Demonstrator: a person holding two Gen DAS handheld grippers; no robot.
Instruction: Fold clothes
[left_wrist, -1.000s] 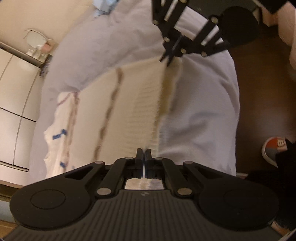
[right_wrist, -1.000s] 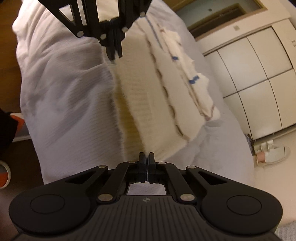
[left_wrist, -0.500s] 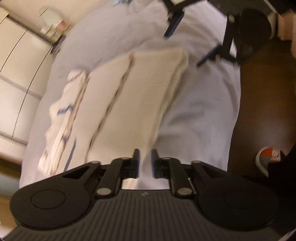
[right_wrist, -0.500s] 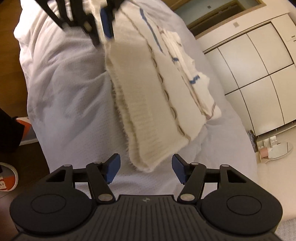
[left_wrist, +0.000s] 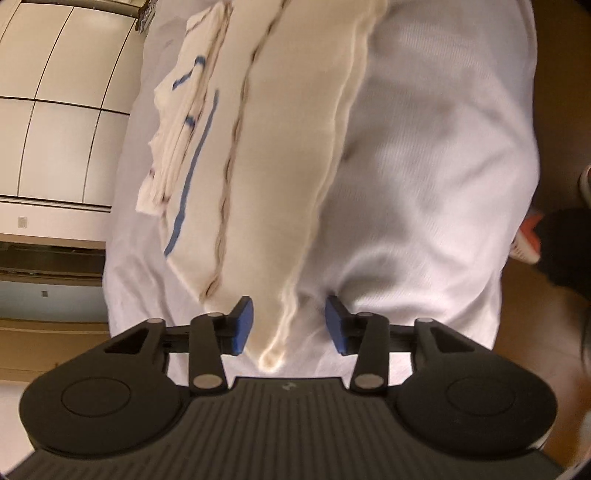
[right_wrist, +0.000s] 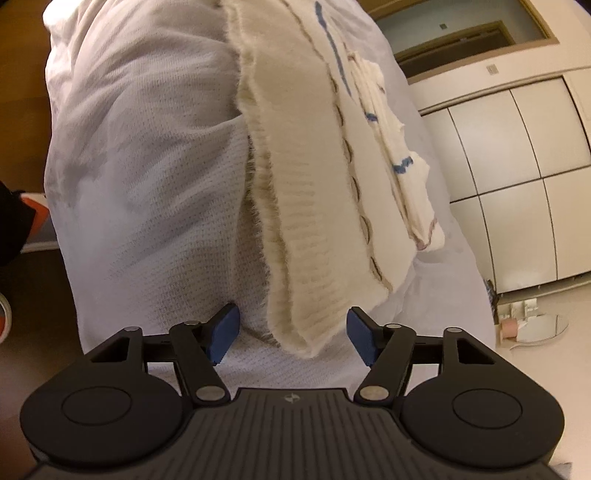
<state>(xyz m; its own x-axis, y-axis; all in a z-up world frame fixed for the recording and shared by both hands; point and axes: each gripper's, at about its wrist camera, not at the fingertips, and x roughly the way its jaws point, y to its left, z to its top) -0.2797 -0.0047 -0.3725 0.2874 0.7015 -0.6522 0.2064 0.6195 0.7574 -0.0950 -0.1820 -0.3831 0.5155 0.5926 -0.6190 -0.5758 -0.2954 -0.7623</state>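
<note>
Your folded cream garment (left_wrist: 288, 155) runs off the top edge in both wrist views, so its far end stays unseen. Its near corner slips behind the left gripper (left_wrist: 288, 325) body. The smaller white cloth (right_wrist: 391, 147) beside it is blurred (blue markings unreadable). A shoe (left_wrist: 528, 240) at the right is half cut off, and items by the mirror (right_wrist: 543, 326) are too small to identify.

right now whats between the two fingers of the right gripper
The near end of the folded cream towel lies in the right gripper's open gap, touching neither finger, on the white sheet. The right wrist view shows it.
</note>
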